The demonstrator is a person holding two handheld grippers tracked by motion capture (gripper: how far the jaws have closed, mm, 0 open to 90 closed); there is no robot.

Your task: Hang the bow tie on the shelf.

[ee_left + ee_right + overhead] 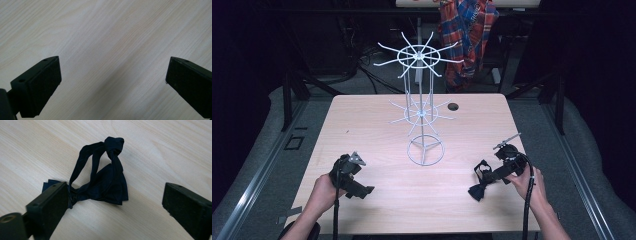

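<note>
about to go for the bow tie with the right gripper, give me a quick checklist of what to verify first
1. Right gripper open: ok, jaws spread wide.
2. Bow tie lined up between its jaws: ok, though it sits close against one jaw, far from the other.
3. Bow tie free on the table: ok, it lies flat with its knotted strap loop sticking up, nothing on it.
4. Left gripper empty and out of the way: ok, open over bare wood at the table's left.
5. Wire rack upright with bare hooks: ok.
6. Jaws low enough to catch the fabric: cannot tell.

Black tools [362, 190], black cables, bare forearms.
</note>
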